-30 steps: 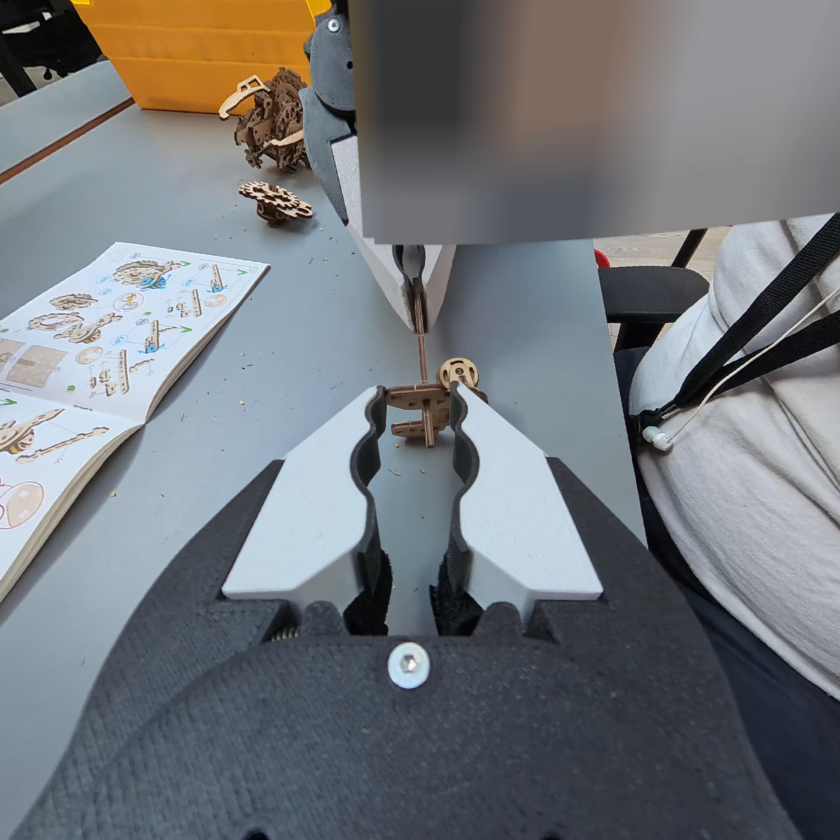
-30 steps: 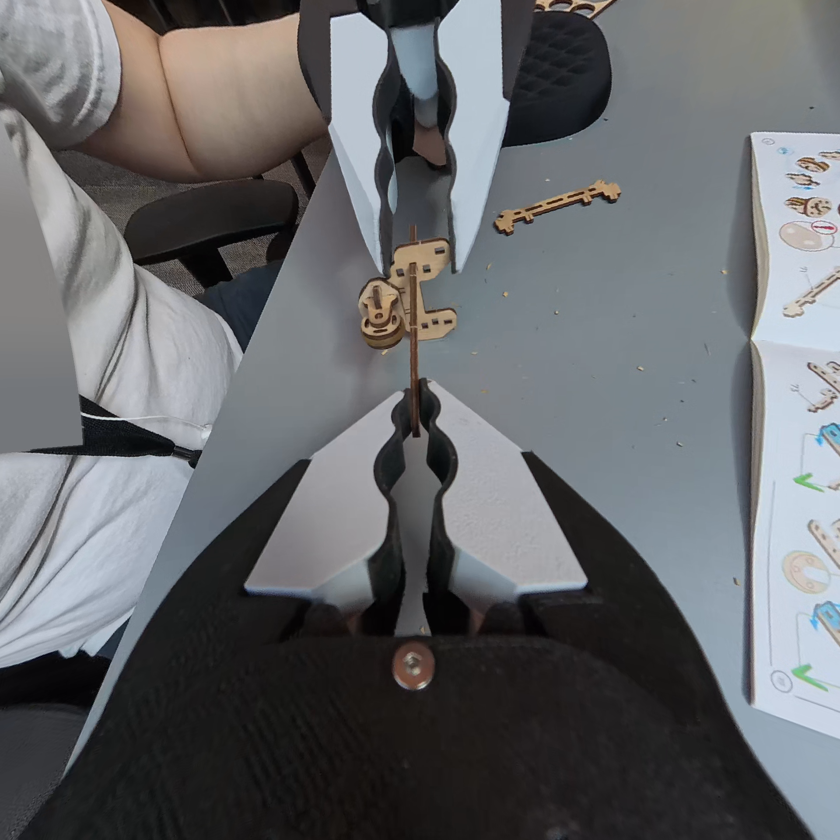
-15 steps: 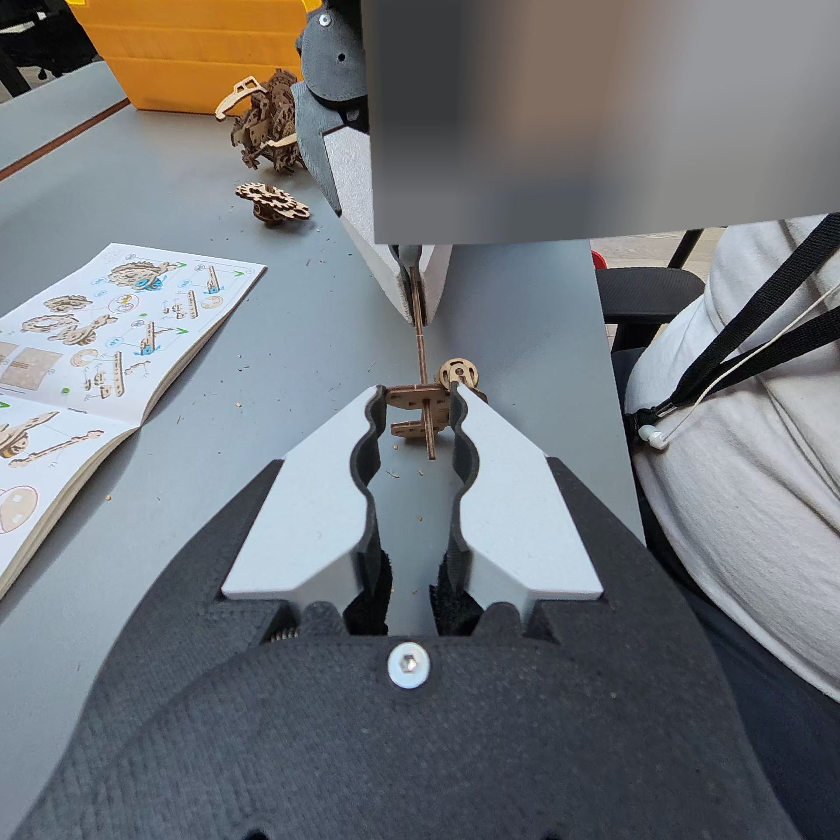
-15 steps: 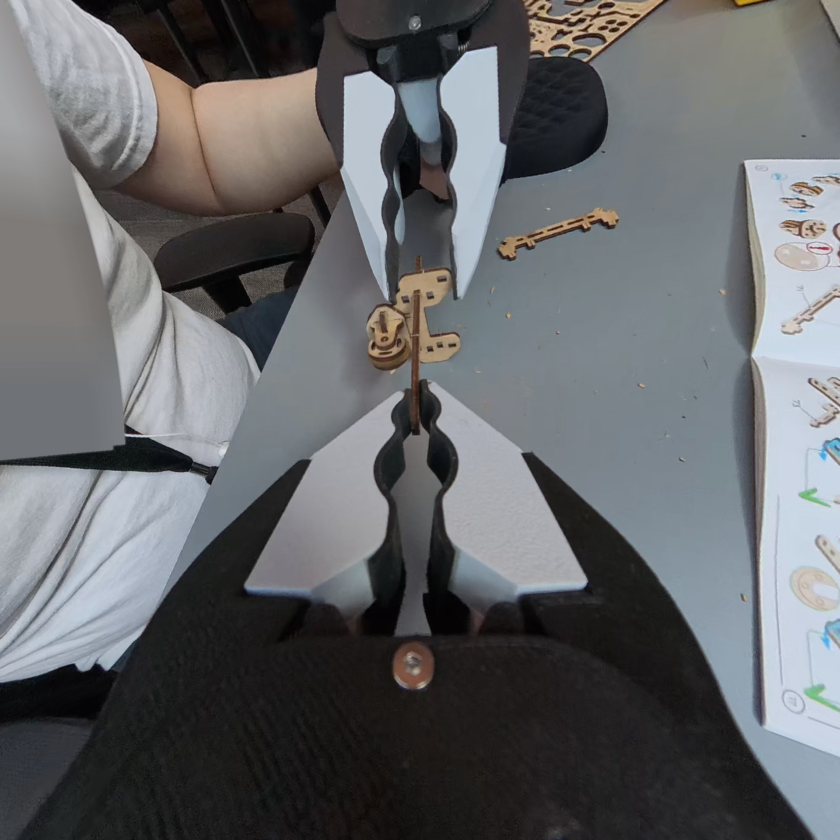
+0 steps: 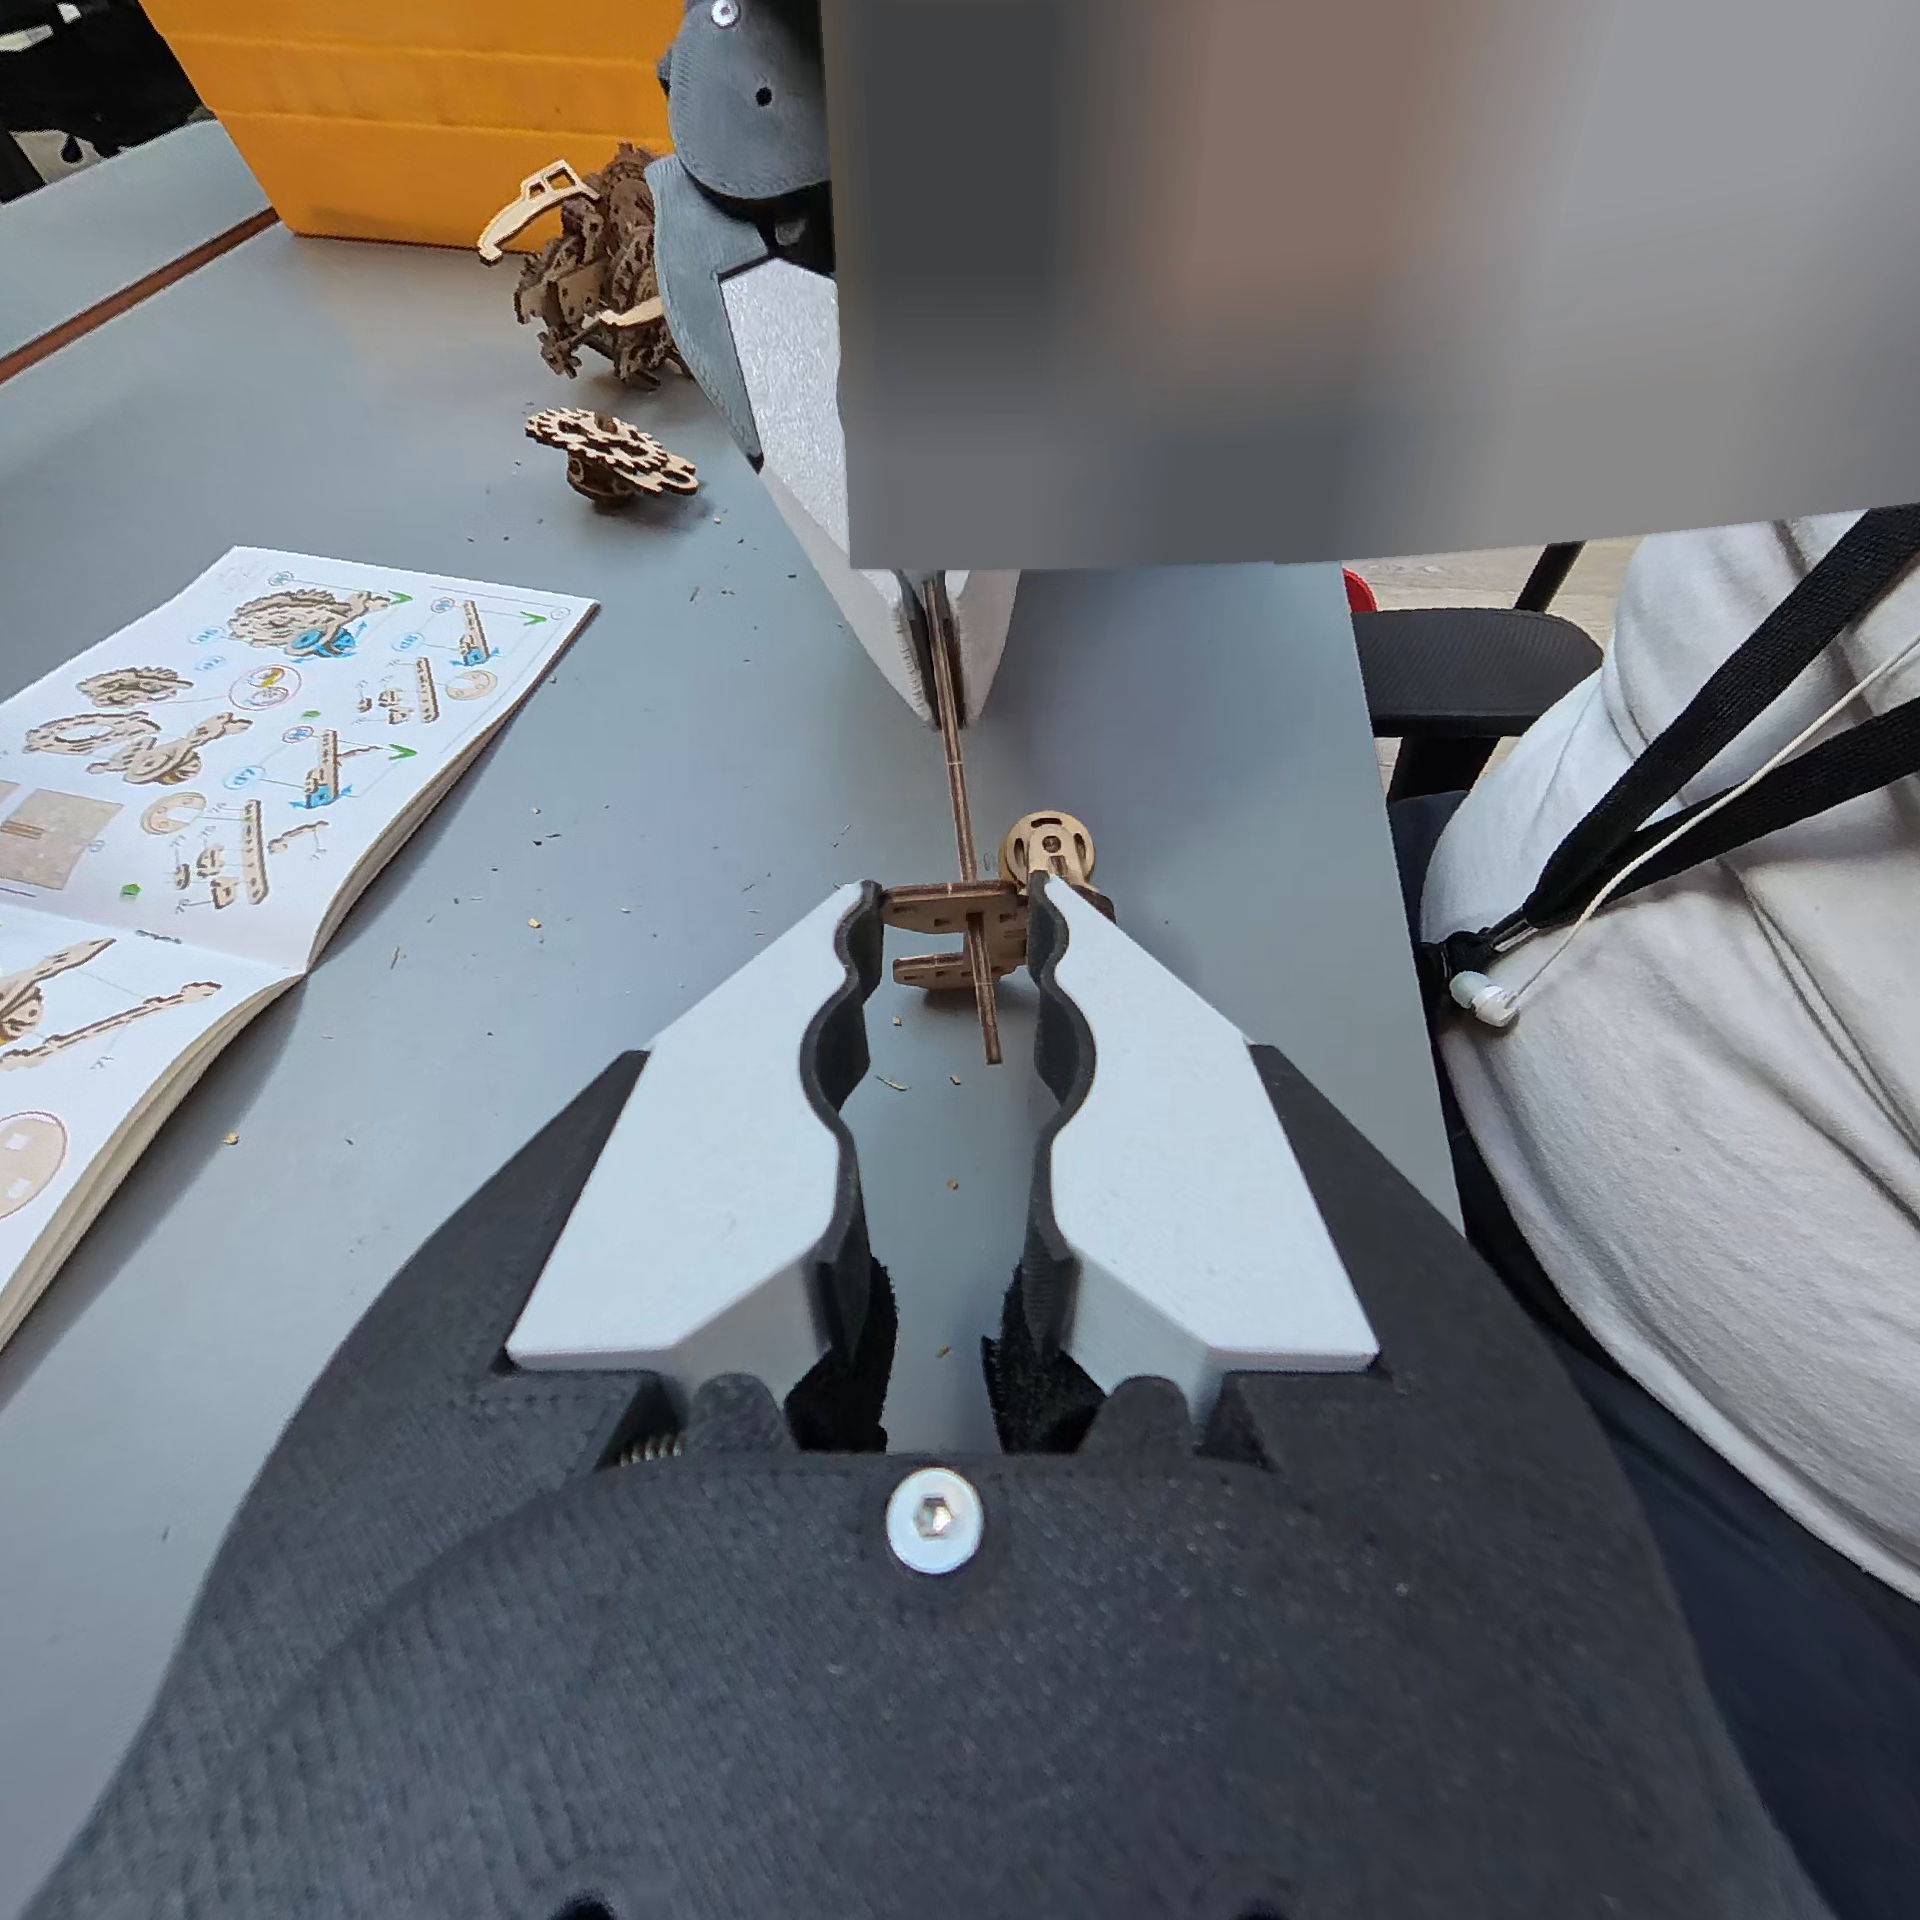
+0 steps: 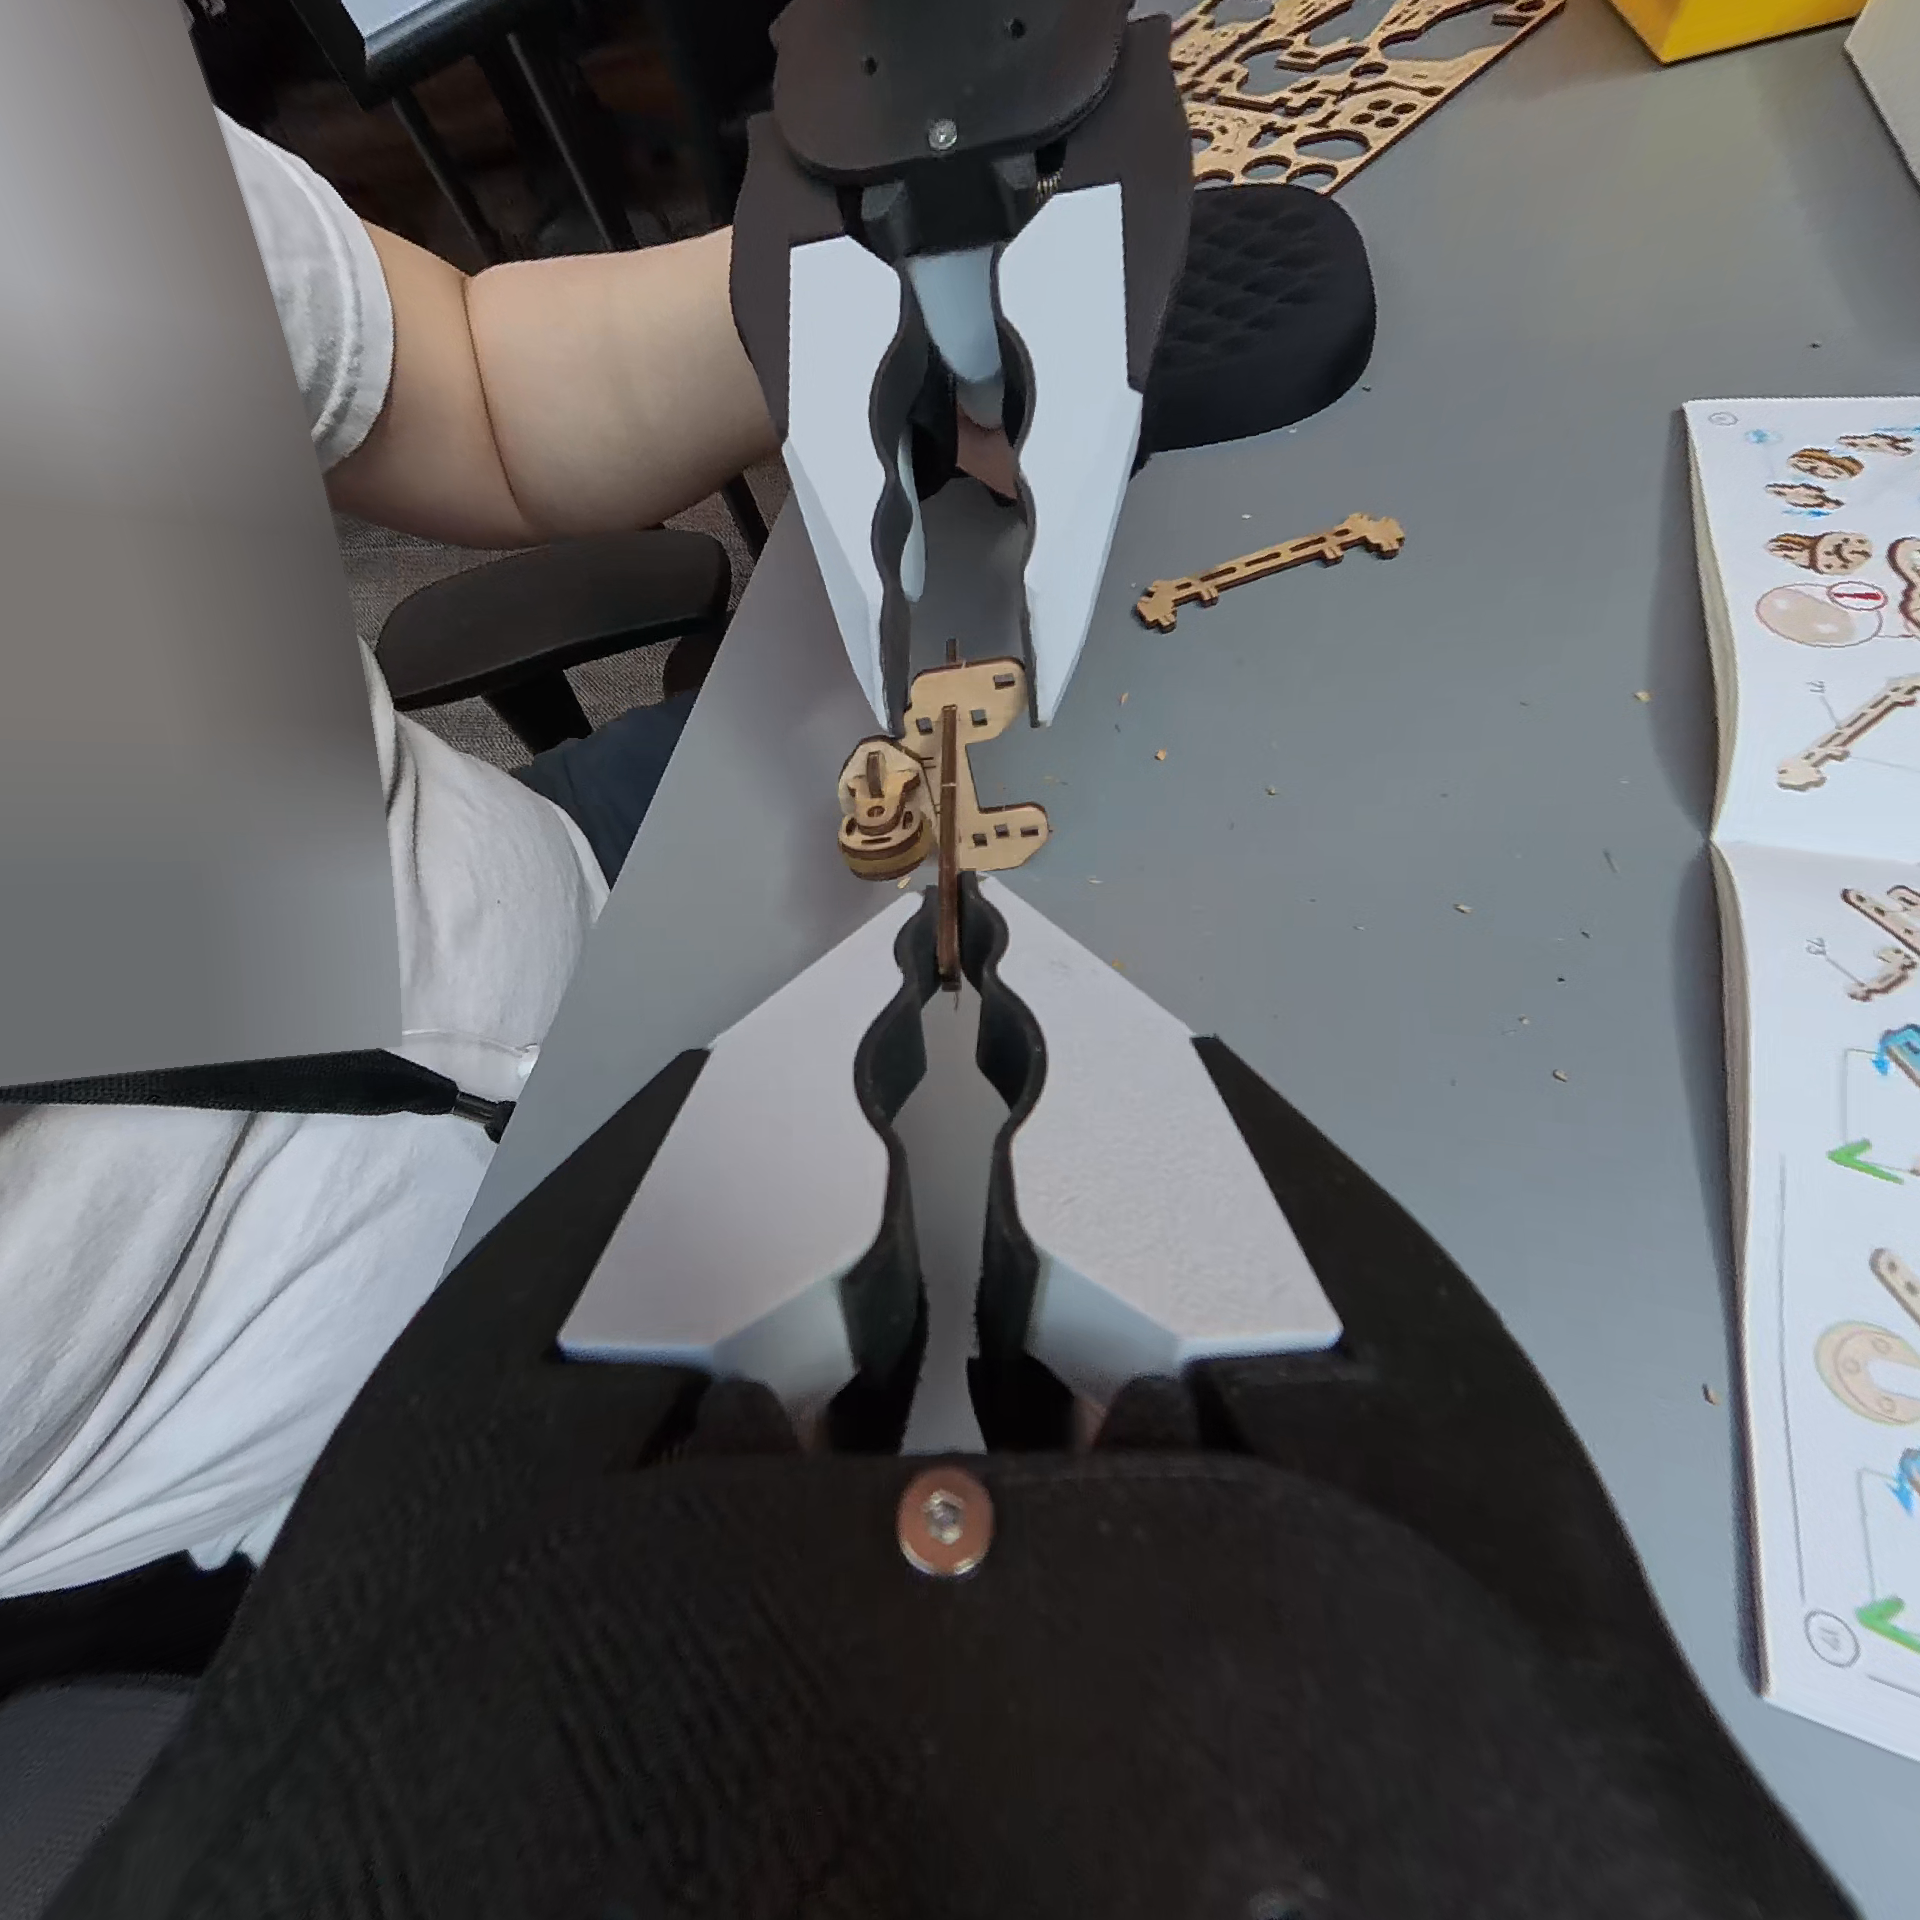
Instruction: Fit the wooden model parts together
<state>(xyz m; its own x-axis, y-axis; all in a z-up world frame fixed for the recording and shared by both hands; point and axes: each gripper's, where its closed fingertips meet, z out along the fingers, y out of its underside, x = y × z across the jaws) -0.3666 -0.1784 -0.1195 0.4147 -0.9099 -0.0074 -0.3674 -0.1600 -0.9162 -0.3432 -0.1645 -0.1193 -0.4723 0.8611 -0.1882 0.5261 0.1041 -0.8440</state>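
My left gripper [image 5: 954, 894] is shut on a flat wooden bracket [image 5: 940, 914], gripping its two side edges just above the grey table [image 5: 623, 935]. My right gripper [image 6: 948, 899] faces it and is shut on a thin wooden strip [image 6: 948, 790] held on edge. The strip [image 5: 961, 810] passes through a slot in the bracket, and its end sticks out towards my left gripper's palm. In the right wrist view the left gripper [image 6: 966, 717] holds the bracket [image 6: 997, 831] from the far side. A small wooden wheel assembly [image 6: 881, 821] lies against the bracket.
An open instruction booklet [image 5: 260, 779] lies on the table. Beyond it are a gear piece [image 5: 613, 462], a built wooden model [image 5: 592, 270] and a yellow box [image 5: 436, 114]. A loose notched strip [image 6: 1268, 566] and a cut-out wooden sheet [image 6: 1330, 73] lie behind. A person's torso [image 5: 1714, 1039] is at the table edge. The tips of both grippers are at nearly the same place.
The two grippers have come closer together. The strip has slid a little farther through the bracket's slot. Both grips are unchanged.
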